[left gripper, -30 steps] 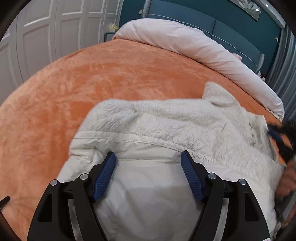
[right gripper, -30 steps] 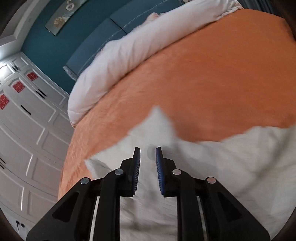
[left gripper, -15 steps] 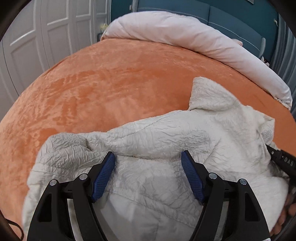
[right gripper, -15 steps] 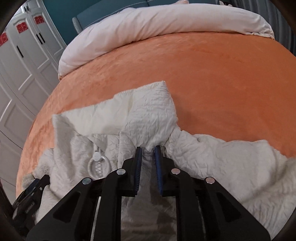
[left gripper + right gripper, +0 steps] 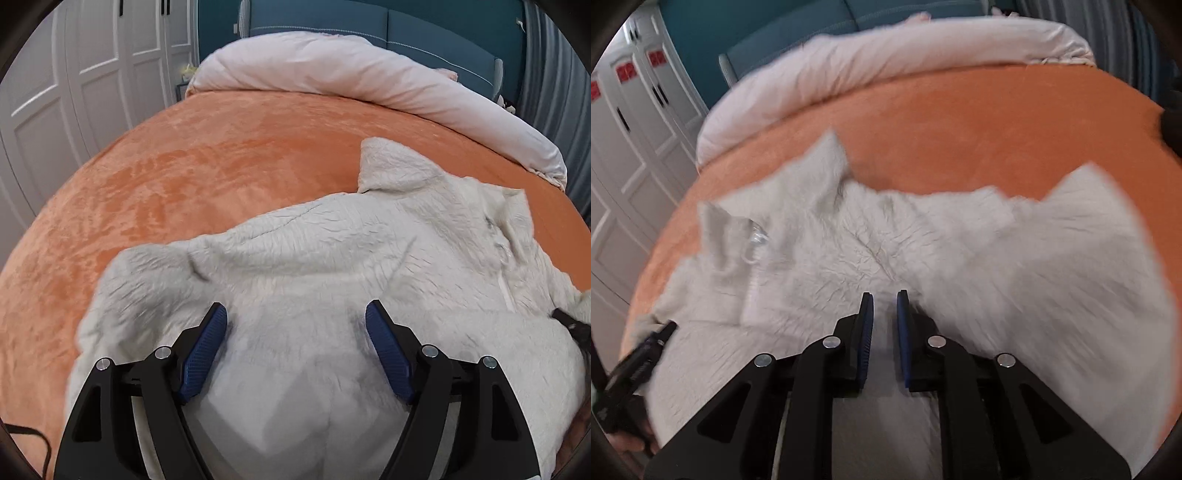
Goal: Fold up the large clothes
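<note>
A cream crinkled jacket (image 5: 332, 258) lies rumpled on the orange bedspread (image 5: 184, 166), one pointed corner (image 5: 384, 158) sticking up toward the duvet. My left gripper (image 5: 295, 306) hovers open over its near bulge, with cloth below the jaws but not pinched. In the right wrist view the jacket (image 5: 849, 240) spreads wide, a sleeve (image 5: 1089, 206) out to the right and a clear zip ring (image 5: 755, 236) on the left. My right gripper (image 5: 885, 295) stands nearly closed, shut on a ridge of the jacket's cloth. The left gripper's black finger (image 5: 639, 358) shows at the lower left.
A rolled pale pink duvet (image 5: 351, 70) lies across the head of the bed below a blue headboard (image 5: 424, 26). White wardrobe doors (image 5: 74, 74) stand to the left and grey curtains (image 5: 554, 74) to the right. A thin black cable (image 5: 22, 430) trails at the lower left.
The right gripper has swung across with the cloth, and the jacket now lies spread wider with its right sleeve out. The left gripper has shifted over the jacket and its view has rolled upright.
</note>
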{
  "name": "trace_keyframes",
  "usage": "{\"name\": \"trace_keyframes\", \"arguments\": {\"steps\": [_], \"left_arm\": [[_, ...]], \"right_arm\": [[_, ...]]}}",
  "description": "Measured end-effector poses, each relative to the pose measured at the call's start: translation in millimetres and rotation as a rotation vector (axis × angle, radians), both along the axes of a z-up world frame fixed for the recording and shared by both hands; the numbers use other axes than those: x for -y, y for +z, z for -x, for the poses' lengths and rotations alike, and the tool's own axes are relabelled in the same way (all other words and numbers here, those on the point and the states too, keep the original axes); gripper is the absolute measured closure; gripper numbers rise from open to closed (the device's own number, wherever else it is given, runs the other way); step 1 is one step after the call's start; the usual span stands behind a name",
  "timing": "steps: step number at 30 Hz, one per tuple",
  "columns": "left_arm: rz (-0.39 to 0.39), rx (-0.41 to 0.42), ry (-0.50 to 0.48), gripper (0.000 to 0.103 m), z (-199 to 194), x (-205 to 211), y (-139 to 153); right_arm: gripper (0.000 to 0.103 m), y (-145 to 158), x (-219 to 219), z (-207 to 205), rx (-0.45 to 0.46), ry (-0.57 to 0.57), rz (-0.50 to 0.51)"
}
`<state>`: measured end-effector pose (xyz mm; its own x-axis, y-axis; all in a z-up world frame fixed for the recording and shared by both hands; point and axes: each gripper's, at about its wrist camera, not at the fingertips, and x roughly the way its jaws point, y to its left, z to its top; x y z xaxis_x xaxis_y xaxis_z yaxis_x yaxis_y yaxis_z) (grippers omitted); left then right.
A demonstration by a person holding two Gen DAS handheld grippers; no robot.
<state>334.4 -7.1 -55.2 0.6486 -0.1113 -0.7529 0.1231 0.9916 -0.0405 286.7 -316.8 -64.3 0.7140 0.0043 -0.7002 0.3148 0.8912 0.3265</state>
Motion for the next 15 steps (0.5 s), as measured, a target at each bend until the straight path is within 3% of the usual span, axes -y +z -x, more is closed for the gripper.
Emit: {"name": "trace_keyframes", "arguments": {"steps": [2,5,6,9,10,11,12,15], "left_arm": [[0.045,0.006,-0.011,0.028,19.3,-8.5,18.6],[0.082,0.019,-0.039,0.025,49.2,-23.4,38.7],[0.078,0.017,-0.034,0.023,61.1,-30.2,41.8],[0.081,-0.044,-0.003,0.023,82.1,-45.4,34.6],[0.083,-0.060,0.012,0.023,86.6,-49.3,31.1],[0.084,-0.080,0.035,0.023,93.1,-55.0,25.2],[0.075,-0.097,0.057,0.024,100.9,-60.5,19.1],[0.044,-0.117,0.089,0.024,116.0,-72.0,11.1]], "right_arm": [[0.080,17.7,5.5,22.9,0.047,0.015,-0.041],[0.048,30.6,9.9,55.8,0.051,0.065,-0.090],[0.044,29.6,10.6,63.8,0.036,0.081,-0.109],[0.045,11.9,2.6,78.9,-0.049,0.111,-0.151],[0.048,6.7,-1.0,83.6,-0.068,0.121,-0.154],[0.074,1.0,-7.0,87.5,-0.095,0.144,-0.154],[0.090,0.6,-10.5,94.0,-0.102,0.152,-0.147],[0.098,17.3,-13.7,118.7,-0.033,0.146,-0.119]]}}
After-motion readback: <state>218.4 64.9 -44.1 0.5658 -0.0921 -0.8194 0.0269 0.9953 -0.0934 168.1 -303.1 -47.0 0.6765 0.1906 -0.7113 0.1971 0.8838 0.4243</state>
